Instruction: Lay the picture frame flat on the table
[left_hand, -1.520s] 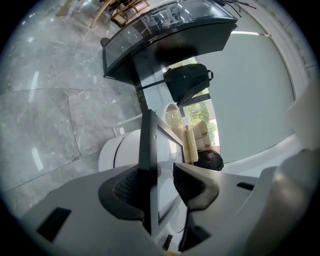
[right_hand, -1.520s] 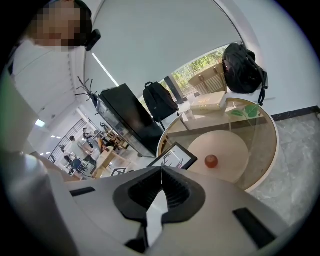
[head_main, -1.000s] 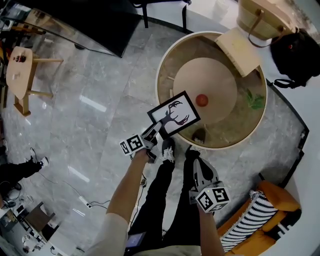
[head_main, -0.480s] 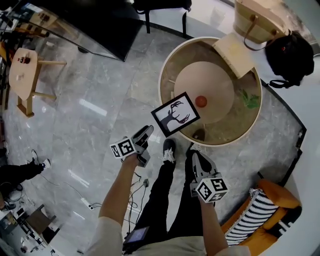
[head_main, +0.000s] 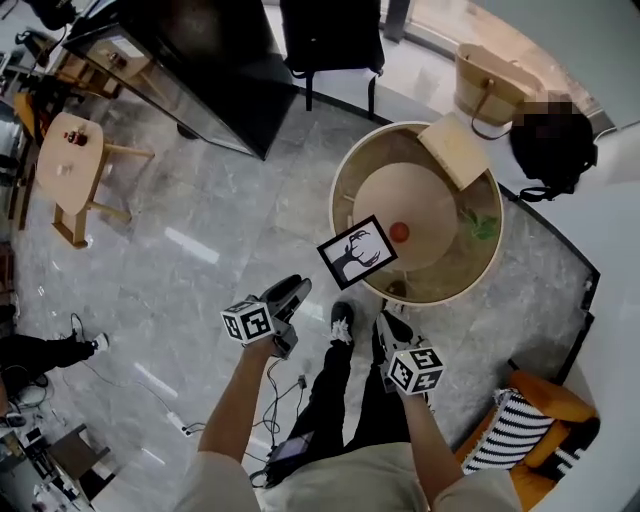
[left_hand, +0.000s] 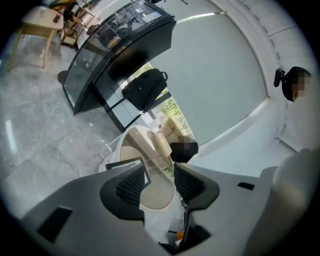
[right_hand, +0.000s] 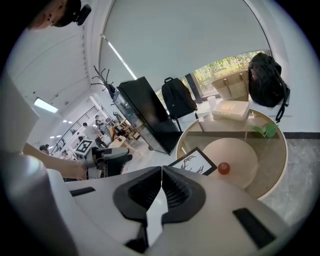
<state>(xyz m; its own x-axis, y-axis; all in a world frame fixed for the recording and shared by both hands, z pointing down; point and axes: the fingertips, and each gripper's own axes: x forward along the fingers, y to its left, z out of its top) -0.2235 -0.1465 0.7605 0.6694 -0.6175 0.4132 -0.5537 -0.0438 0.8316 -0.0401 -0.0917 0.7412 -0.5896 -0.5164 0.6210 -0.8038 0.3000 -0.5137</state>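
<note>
The black picture frame (head_main: 357, 252) with a deer print lies flat on the near-left edge of the round glass table (head_main: 338, 190); the right gripper view shows it too (right_hand: 196, 162). My left gripper (head_main: 296, 290) is open and empty, a short way left of the frame and apart from it. In the left gripper view (left_hand: 160, 182) the frame's dark edge (left_hand: 121, 161) shows beside the left jaw. My right gripper (head_main: 384, 320) hangs below the table's near rim, shut with nothing in it (right_hand: 161, 187).
A red ball (head_main: 399, 232) rests on the table's lower round shelf, with a tan box (head_main: 455, 150) and a green sprig (head_main: 480, 225) farther back. A black cabinet (head_main: 200, 70) stands at left, an orange seat with a striped cushion (head_main: 510, 430) at lower right.
My left gripper has let go of the frame and drawn back to the left. The frame now rests on the table edge. The right gripper has hardly moved.
</note>
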